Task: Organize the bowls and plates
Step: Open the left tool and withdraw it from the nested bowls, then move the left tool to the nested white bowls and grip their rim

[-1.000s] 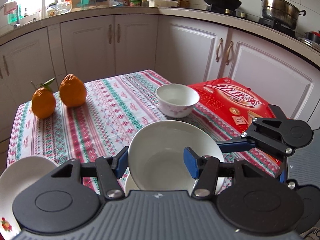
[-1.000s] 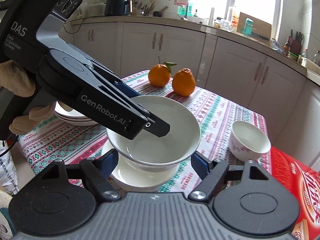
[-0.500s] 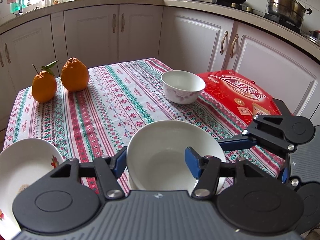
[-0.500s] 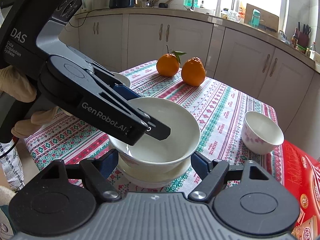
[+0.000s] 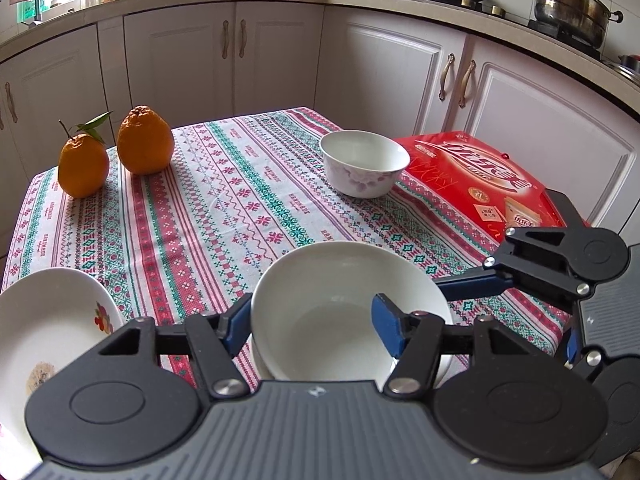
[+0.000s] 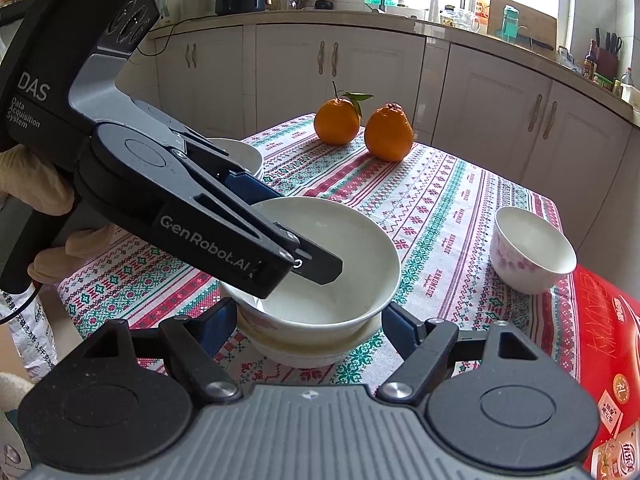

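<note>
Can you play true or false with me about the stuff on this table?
1. Two oranges sit on the table. True.
2. The small bowl with pink flowers is full of soup. False: it is empty.
3. The big white bowl sits on top of another dish. True.
4. The red box stands up on the kitchen counter. False: it lies flat on the table, right beside the small bowl.
</note>
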